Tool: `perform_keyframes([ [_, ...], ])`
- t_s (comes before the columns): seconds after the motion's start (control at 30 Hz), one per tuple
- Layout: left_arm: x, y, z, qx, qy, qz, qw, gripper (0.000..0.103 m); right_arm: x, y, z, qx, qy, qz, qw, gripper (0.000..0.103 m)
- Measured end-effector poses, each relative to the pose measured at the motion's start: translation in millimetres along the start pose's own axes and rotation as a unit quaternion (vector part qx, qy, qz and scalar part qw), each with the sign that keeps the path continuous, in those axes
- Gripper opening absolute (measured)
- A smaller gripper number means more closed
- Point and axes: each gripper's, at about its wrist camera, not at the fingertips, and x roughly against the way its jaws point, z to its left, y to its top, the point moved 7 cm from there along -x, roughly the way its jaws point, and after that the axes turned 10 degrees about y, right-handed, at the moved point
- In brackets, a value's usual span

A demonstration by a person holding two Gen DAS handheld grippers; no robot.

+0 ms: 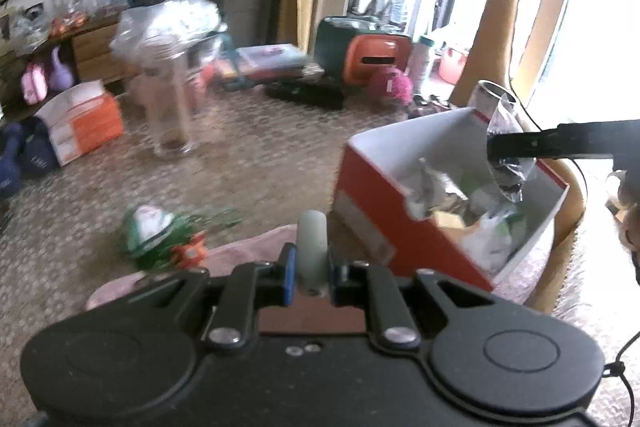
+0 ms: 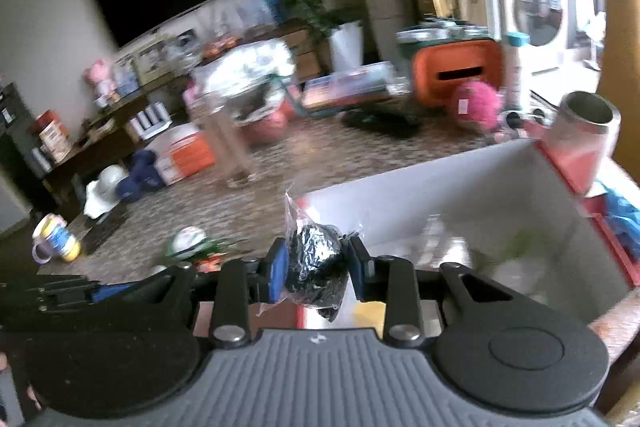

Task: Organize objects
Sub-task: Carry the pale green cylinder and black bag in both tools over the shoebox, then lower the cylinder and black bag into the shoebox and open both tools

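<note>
My left gripper (image 1: 312, 265) is shut on a pale grey-green cylinder (image 1: 312, 247), held above a pink cloth (image 1: 244, 255). My right gripper (image 2: 318, 265) is shut on a clear packet of black stuff (image 2: 316, 267). In the left wrist view the packet (image 1: 508, 163) hangs from the right gripper over an open red and white box (image 1: 376, 203). The box holds several wrappers and bags. In the right wrist view the box (image 2: 420, 203) lies just ahead and to the right. A green and white packet (image 1: 150, 231) lies on the patterned carpet to the left.
A tall clear glass (image 1: 170, 107) stands on the carpet ahead. An orange and white box (image 1: 82, 123) and blue dumbbells (image 1: 24, 159) lie at the left. An orange case (image 1: 376, 61) and a pink furry toy (image 1: 390, 87) are further back. A metal cup (image 2: 586, 125) stands behind the box.
</note>
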Motion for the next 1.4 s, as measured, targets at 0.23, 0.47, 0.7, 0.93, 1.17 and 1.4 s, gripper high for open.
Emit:
perform_keyframes([
  [0.23,-12,19,-55,-0.021,-0.028,0.002,0.9994,0.013,19,-3,-60,-0.025,-0.037,-0.003,0.999,0.031],
  [0.47,-29,28,-119,-0.058,-0.053,0.012,0.9968,0.013,20,0,-108,-0.044,-0.066,-0.001,0.997,0.031],
  [0.7,-57,32,-166,-0.092,-0.062,0.028,0.9934,0.013,-3,1,-140,-0.061,-0.07,0.019,0.995,0.031],
  [0.93,-89,31,-196,-0.12,-0.052,0.052,0.9901,0.013,-27,-2,-161,-0.075,-0.067,0.038,0.994,0.031],
  [1.17,-113,28,-210,-0.138,-0.036,0.07,0.9874,0.013,-43,-8,-171,-0.081,-0.072,0.06,0.992,0.031],
  [1.4,-129,20,-212,-0.139,-0.029,0.104,0.9845,0.013,-45,-13,-170,-0.076,-0.062,0.066,0.993,0.032],
])
